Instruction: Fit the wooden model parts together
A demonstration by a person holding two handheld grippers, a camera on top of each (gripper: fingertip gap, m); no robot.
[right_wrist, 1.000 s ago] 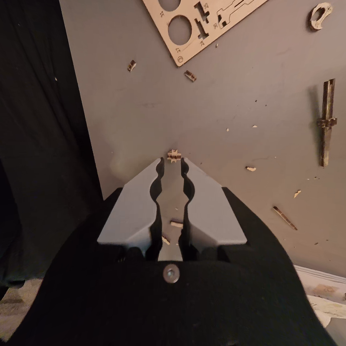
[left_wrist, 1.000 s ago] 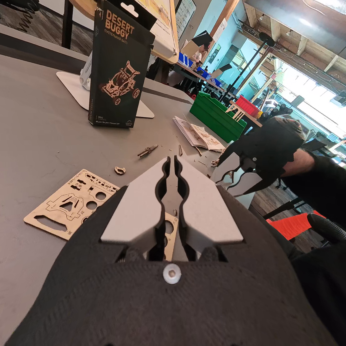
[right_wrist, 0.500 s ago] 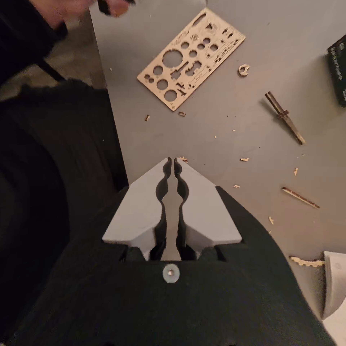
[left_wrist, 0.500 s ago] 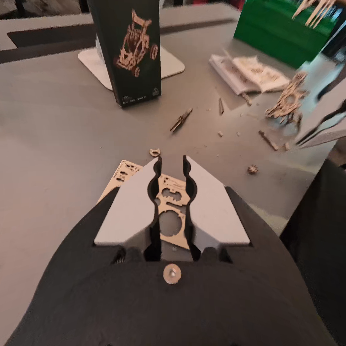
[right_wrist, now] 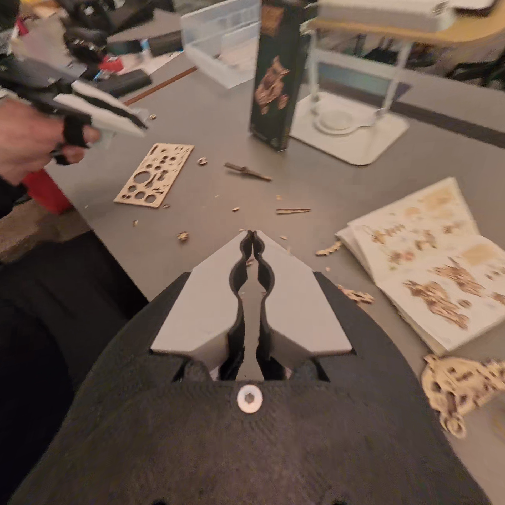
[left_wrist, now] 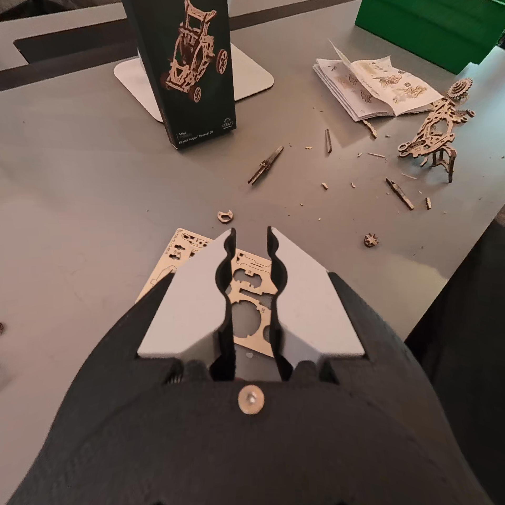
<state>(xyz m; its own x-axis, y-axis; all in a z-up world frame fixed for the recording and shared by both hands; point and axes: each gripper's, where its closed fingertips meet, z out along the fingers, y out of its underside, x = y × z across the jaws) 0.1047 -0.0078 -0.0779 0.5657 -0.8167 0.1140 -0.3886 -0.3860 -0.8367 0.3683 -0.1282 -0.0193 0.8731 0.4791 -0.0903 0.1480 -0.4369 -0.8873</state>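
Note:
My left gripper (left_wrist: 250,232) is open and empty, hovering over the punched plywood sheet (left_wrist: 247,287) on the grey table. A small curved wooden piece (left_wrist: 225,216) lies just beyond its tips. A small gear (left_wrist: 371,240) lies to the right. The partly built wooden model (left_wrist: 434,128) stands at the far right. My right gripper (right_wrist: 251,233) is shut, with nothing visible between its tips, above the table's near edge. The gear (right_wrist: 182,235) lies to its left, and the model (right_wrist: 459,388) at its lower right. The left gripper (right_wrist: 136,120) shows at upper left, above the sheet (right_wrist: 154,175).
A dark model box (left_wrist: 191,71) stands on a white stand base (left_wrist: 251,73) at the back. An open booklet (left_wrist: 377,87) and a green bin (left_wrist: 437,27) are at the back right. An axle stick (left_wrist: 265,169), loose sticks (left_wrist: 399,193) and wood chips lie mid-table. The small curved wooden piece (left_wrist: 225,216) is closer to my left gripper, around 10 cm from its tips; the right tips are 30 cm off. Seen from the right wrist view (right_wrist: 201,161) as well. It is some 15 cm from my left tips to the small gear (left_wrist: 371,240). The right camera catches it too, in the right wrist view (right_wrist: 181,235). The model (right_wrist: 459,388) is about 25 cm from my right fingertips.
My left gripper opened from nearly shut and tipped down over the sheet. My right gripper shut and rose away from the small gear, which stays on the table.

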